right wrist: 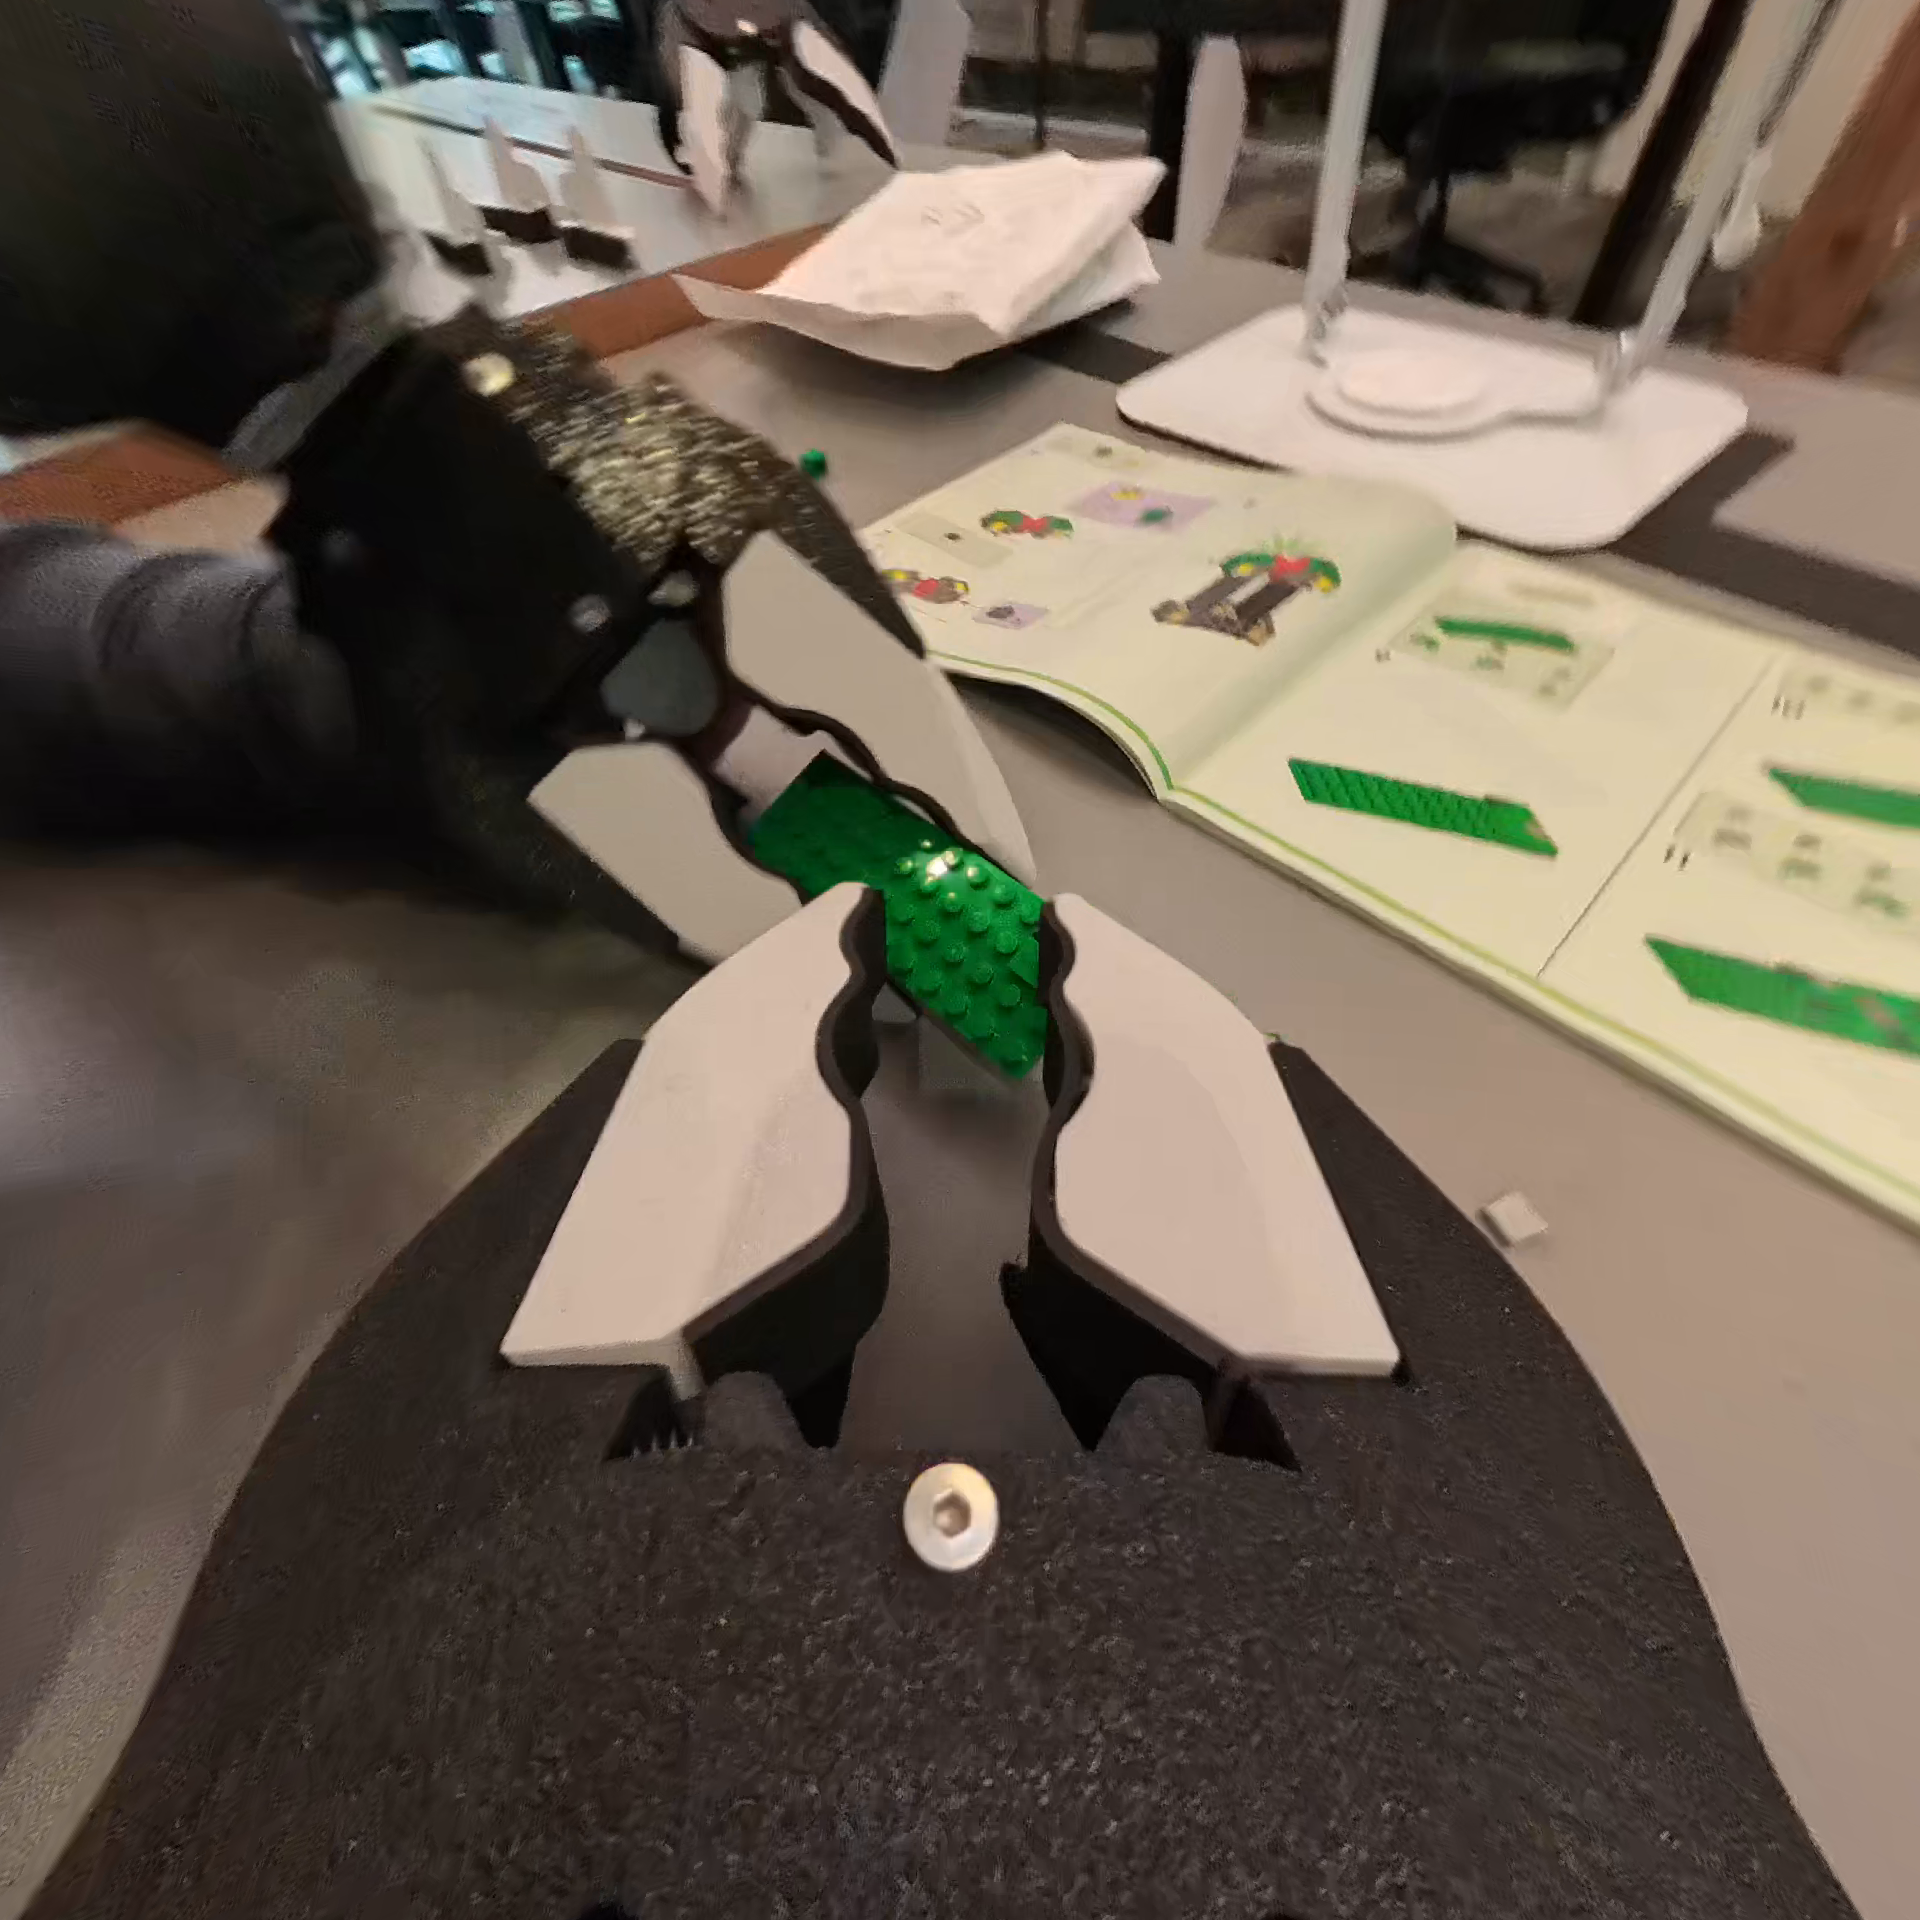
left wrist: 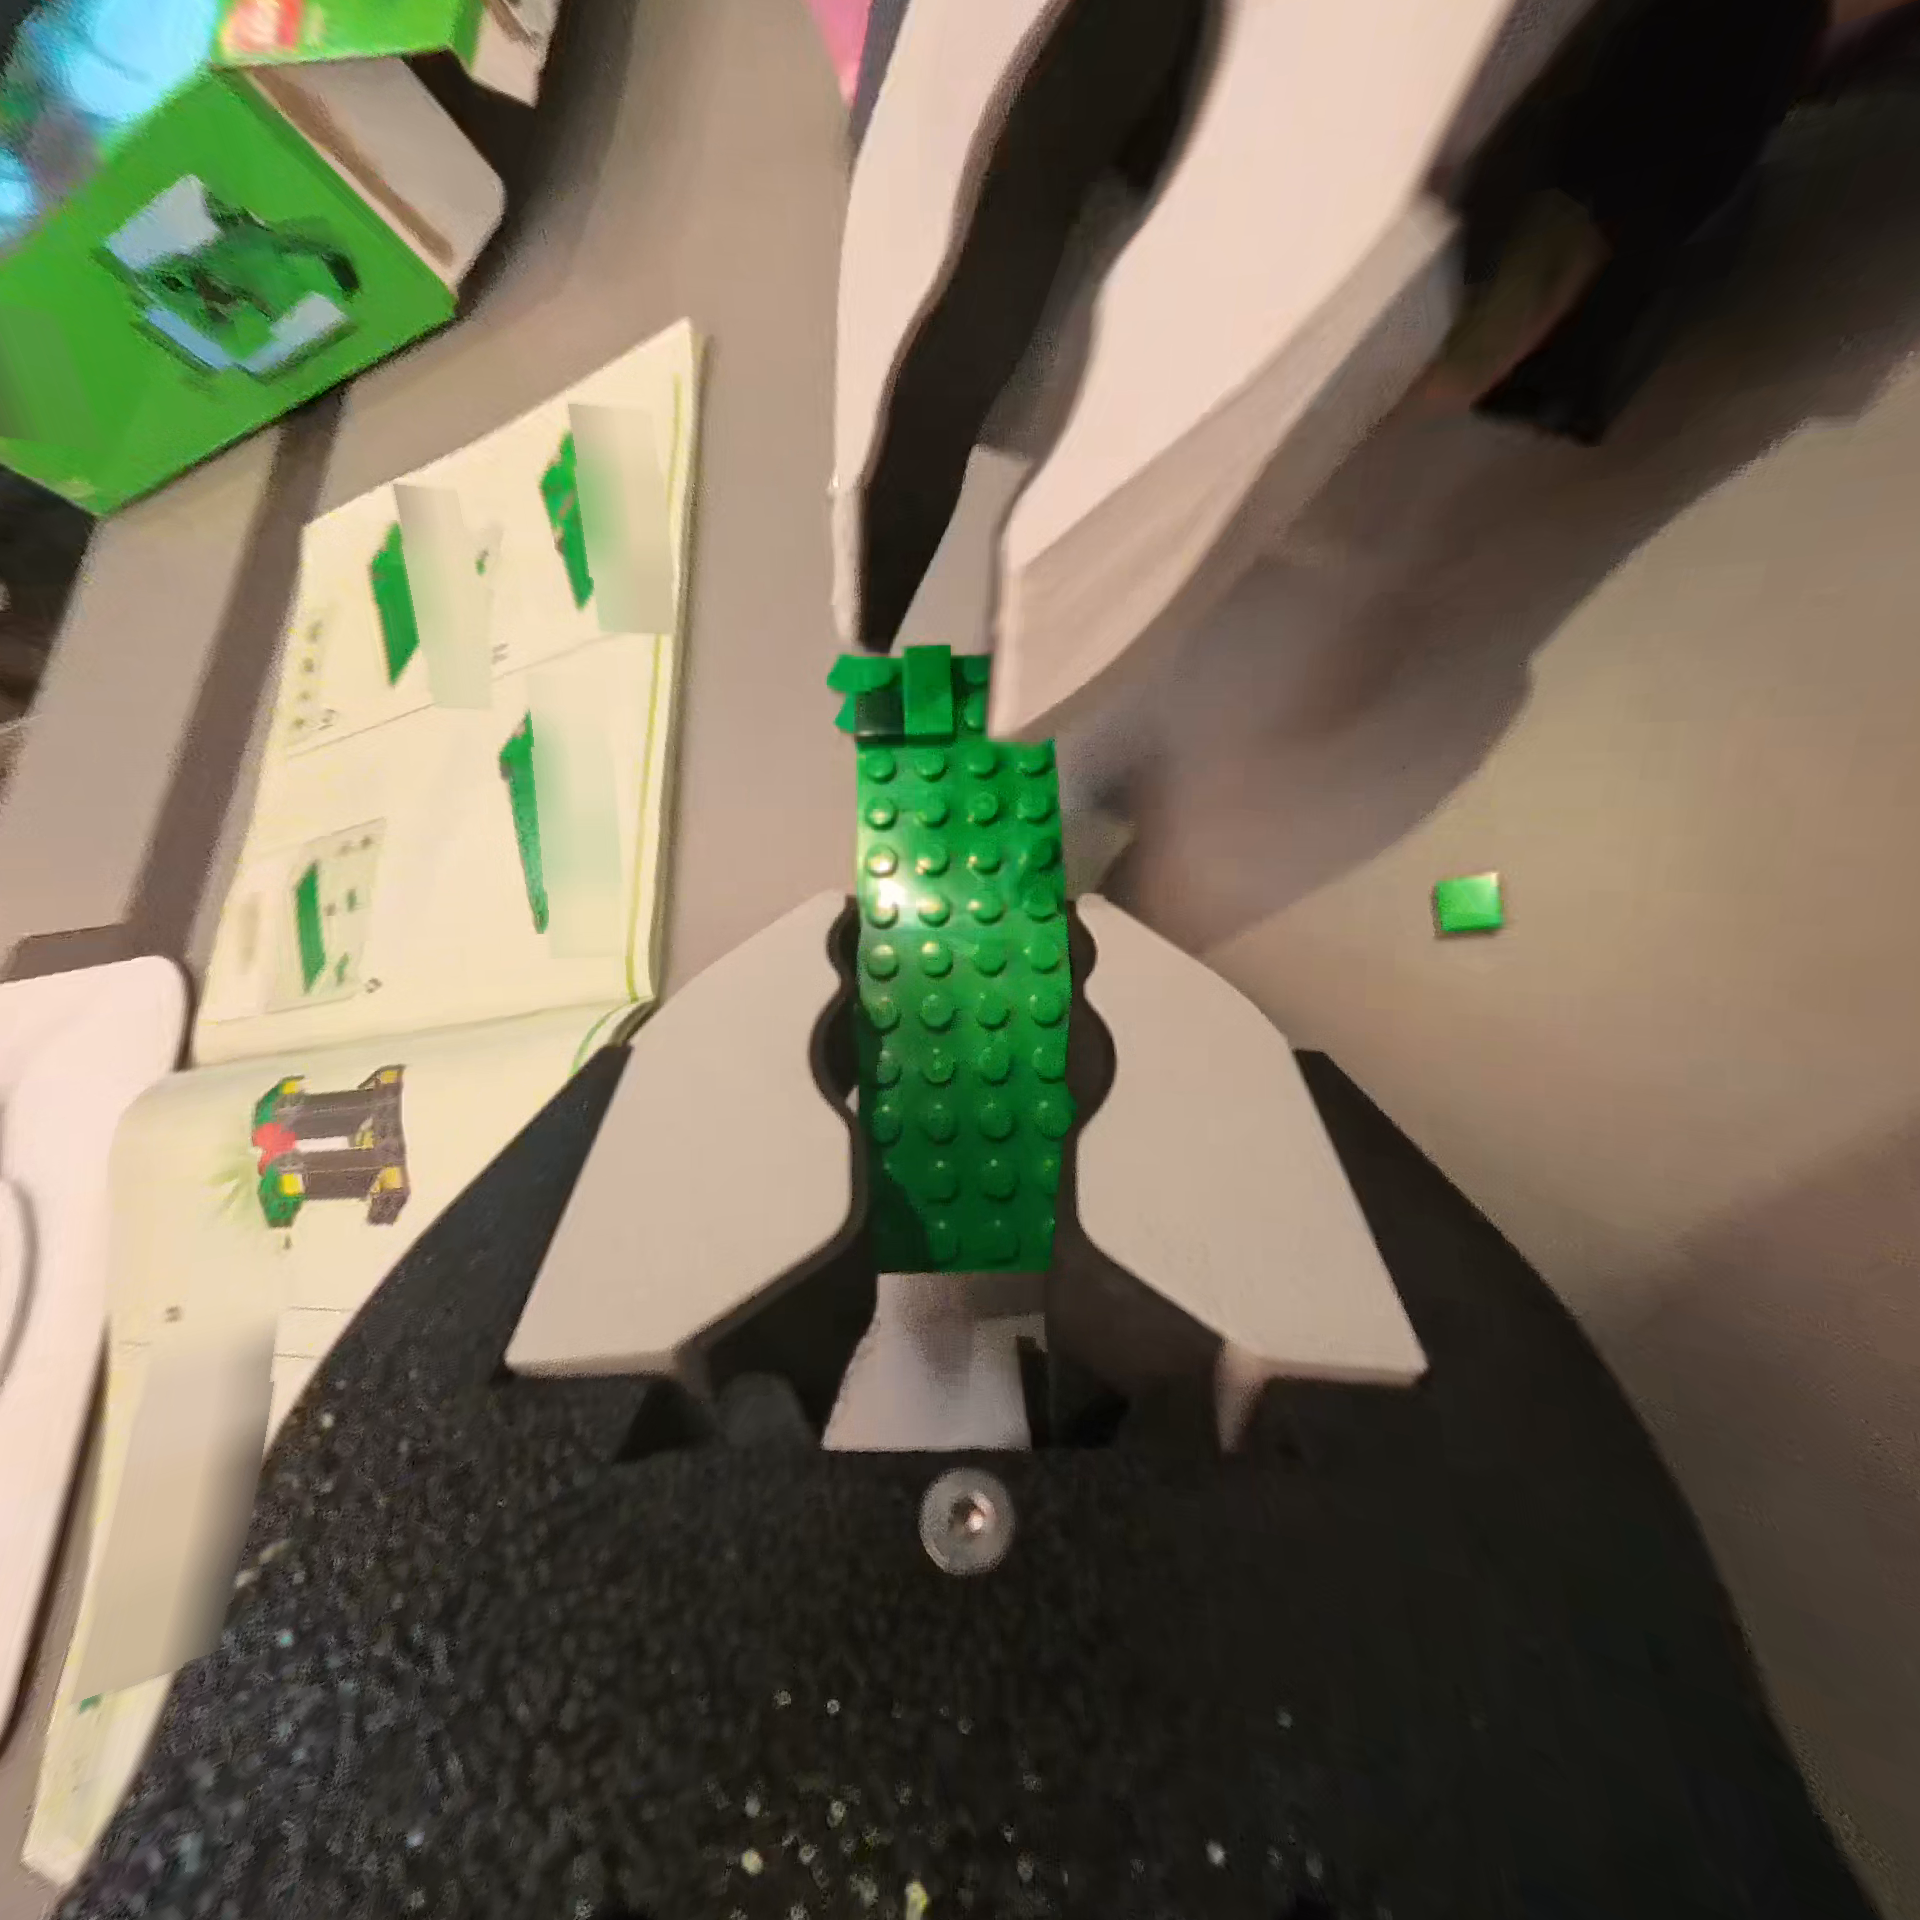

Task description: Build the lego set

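Between the left gripper (left wrist: 961, 925) jaws, pinched by its long edges, the green plate (left wrist: 961, 997) runs lengthwise away toward the right gripper (left wrist: 925, 634), whose jaws close around its far end beside small green pieces (left wrist: 909, 691).

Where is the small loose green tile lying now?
In the left wrist view, the small green tile lies alone on the grey table, right of the green plate.

Each claw (left wrist: 961, 935) (right wrist: 951, 914) has pale grey angular fingers (left wrist: 717, 1132) with black wavy inner pads, on a black grainy body with one silver hex screw (right wrist: 950, 1516).
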### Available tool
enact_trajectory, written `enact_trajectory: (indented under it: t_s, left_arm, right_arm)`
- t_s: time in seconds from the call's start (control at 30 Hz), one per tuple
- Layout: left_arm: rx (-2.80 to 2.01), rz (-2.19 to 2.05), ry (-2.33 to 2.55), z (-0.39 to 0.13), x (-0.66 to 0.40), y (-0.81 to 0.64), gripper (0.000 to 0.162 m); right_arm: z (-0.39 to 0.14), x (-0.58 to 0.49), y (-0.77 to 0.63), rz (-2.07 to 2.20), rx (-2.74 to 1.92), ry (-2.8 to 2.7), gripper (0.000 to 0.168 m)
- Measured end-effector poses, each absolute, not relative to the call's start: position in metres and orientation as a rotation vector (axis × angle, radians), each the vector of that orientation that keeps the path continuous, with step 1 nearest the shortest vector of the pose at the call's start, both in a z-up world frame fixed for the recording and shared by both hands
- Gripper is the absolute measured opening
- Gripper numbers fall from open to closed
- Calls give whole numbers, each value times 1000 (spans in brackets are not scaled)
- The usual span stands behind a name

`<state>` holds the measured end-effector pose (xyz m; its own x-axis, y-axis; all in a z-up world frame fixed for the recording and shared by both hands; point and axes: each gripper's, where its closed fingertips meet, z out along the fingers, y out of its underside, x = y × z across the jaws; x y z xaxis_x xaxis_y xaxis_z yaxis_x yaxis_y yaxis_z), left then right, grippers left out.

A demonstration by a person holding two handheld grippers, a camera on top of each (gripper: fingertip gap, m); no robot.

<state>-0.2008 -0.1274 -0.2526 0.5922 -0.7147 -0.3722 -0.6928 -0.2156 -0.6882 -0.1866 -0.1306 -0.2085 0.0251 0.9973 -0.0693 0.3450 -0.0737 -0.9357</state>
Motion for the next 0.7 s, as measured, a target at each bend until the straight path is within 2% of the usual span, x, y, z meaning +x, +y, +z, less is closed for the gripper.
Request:
enact_trajectory:
  t_s: [0.3,0.43,0.7]
  left_arm:
    - [-2165,-347,1253,-260,-201,-144,38]
    - [-2123,-311,1299,-259,-192,-140,58]
    - [-2155,-425,1265,-261,-179,-141,48]
  right_arm:
    - [-234,-164,-133,836,-1327,-1788,20]
    - [-238,-163,-130,825,-1320,-1821,18]
    - [-239,-163,-133,898,-1316,-1878,23]
